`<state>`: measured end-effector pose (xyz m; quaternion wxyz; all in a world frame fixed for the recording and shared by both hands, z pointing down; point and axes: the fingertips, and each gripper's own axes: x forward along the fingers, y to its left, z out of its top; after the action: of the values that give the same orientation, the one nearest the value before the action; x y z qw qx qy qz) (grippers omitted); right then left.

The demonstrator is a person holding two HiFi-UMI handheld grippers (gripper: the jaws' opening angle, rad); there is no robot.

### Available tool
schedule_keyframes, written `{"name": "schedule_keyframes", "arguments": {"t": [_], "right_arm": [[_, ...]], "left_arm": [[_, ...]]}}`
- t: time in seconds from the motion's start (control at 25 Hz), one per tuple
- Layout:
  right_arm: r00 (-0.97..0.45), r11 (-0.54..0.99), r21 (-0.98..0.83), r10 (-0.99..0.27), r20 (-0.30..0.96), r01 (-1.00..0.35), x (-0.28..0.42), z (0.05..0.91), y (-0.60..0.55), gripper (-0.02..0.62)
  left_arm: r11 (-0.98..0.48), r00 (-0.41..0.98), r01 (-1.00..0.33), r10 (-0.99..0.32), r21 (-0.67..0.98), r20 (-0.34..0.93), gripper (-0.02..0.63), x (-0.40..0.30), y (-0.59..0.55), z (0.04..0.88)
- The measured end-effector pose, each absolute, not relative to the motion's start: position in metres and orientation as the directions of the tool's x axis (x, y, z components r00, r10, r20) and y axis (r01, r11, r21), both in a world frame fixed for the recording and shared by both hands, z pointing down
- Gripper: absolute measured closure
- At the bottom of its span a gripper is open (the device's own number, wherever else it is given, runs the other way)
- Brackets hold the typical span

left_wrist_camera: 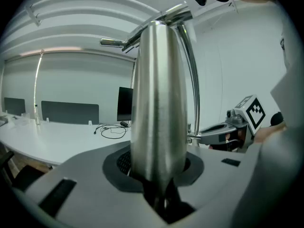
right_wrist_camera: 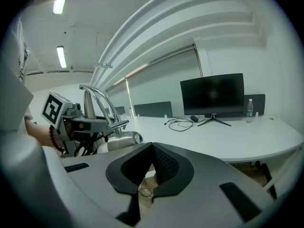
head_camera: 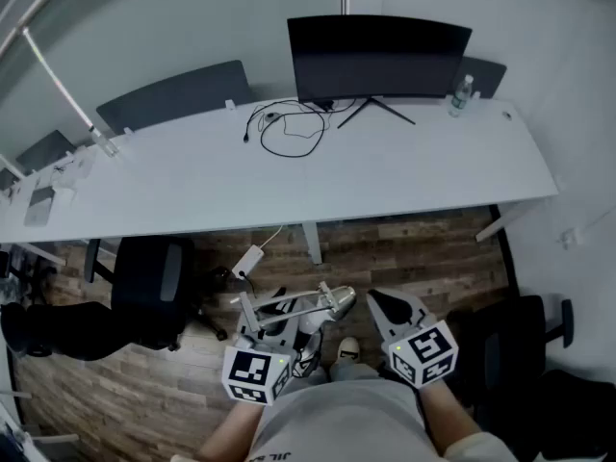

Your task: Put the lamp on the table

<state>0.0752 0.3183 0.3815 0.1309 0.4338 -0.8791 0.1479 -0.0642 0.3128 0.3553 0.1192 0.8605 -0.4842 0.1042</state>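
The silver lamp (head_camera: 310,305) hangs above the wooden floor, just in front of the person's body and short of the white table (head_camera: 385,176). My left gripper (head_camera: 274,323) is shut on it. In the left gripper view the lamp's shiny metal body (left_wrist_camera: 156,103) stands upright between the jaws and fills the middle. Its thin curved arms (left_wrist_camera: 190,65) rise behind the body. My right gripper (head_camera: 393,308) is just right of the lamp, shut and holding nothing. From the right gripper view the lamp (right_wrist_camera: 121,139) and the left gripper (right_wrist_camera: 71,122) appear at the left.
On the table stand a black monitor (head_camera: 377,58), a loop of black cables (head_camera: 289,128) and a water bottle (head_camera: 461,94). A black office chair (head_camera: 144,292) and a white power adapter (head_camera: 247,261) are on the floor under the table's near edge. Another dark chair (head_camera: 515,345) is at the right.
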Motion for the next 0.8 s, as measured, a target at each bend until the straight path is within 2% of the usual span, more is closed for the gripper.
{"name": "schedule_keyframes", "arguments": {"t": [0.44,0.8], "right_arm": [[-0.585,0.577,-0.144,-0.726,0.361,-0.804,0.082,0.382,0.302,0.565],[-0.628,0.602,-0.187,-0.713,0.313,-0.777,0.096,0.379,0.281,0.563]], "left_arm": [[-0.501,0.509,-0.858,-0.806,0.108,0.302,0.5,-0.057,0.299,0.356],[-0.463,0.471,-0.88,-0.828,0.103,0.304,0.5,-0.051,0.281,0.356]]}}
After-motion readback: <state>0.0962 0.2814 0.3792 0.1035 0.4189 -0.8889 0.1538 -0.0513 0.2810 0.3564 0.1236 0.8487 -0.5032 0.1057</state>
